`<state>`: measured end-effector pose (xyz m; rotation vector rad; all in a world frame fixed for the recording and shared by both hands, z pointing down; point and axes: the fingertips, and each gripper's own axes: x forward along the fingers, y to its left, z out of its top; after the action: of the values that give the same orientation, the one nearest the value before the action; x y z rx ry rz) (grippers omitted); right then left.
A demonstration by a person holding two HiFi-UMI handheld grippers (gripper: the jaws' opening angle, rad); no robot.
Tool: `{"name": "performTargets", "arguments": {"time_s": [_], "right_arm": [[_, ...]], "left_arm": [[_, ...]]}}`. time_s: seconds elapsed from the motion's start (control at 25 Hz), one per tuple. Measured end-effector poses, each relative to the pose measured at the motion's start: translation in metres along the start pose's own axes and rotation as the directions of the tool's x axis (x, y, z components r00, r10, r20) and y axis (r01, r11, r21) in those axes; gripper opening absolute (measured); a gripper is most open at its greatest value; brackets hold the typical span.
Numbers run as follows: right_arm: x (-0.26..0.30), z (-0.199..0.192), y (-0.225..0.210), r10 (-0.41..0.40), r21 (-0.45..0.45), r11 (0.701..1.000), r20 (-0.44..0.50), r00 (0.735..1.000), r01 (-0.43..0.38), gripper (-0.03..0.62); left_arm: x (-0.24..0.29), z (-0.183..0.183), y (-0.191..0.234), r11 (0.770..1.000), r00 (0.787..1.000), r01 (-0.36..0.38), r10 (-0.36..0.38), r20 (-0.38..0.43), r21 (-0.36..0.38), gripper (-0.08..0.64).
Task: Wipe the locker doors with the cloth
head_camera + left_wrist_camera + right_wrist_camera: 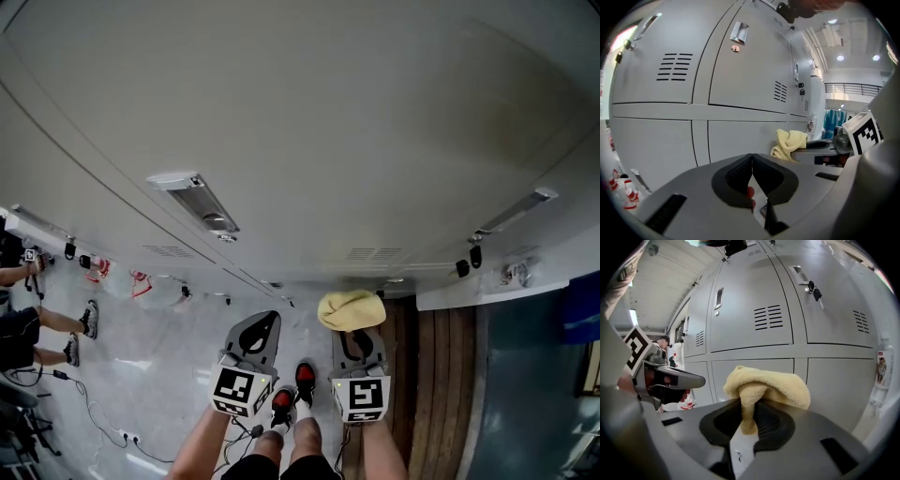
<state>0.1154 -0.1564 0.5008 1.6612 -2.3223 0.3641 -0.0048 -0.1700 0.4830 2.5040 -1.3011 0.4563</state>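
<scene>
Yellow cloth (774,386) clamped in right tool (749,420), held near lower locker doors (750,319); contact not discernible. Left tool (752,174) pinched together, nothing held. Wiping judged barely begun; doors remain to be wiped.

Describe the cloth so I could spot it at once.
Face the wall of grey lockers and look down to the two handheld grippers in front of it. The cloth is the pale yellow fluffy bundle pinched in the right gripper; the left gripper holds nothing.
</scene>
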Motion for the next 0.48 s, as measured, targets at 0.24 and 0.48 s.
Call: {"name": "performTargets", "arguments": {"time_s": [0.24, 0.48], "right_arm": [[0.002, -0.011, 0.02, 0.019, 0.019, 1.0, 0.013, 1.0, -0.02, 0.074], [0.018, -0.028, 0.037, 0.043, 0.024, 0.999, 0.03, 0.999, -0.044, 0.074]], "left_arm": [[-0.003, -0.013, 0.003, 1.0, 1.0, 0.002, -0.002, 0.003, 0.0, 0.023], [-0.002, -0.029, 0.01, 1.0, 1.0, -0.006, 0.006, 0.022, 0.009, 0.023]]}}
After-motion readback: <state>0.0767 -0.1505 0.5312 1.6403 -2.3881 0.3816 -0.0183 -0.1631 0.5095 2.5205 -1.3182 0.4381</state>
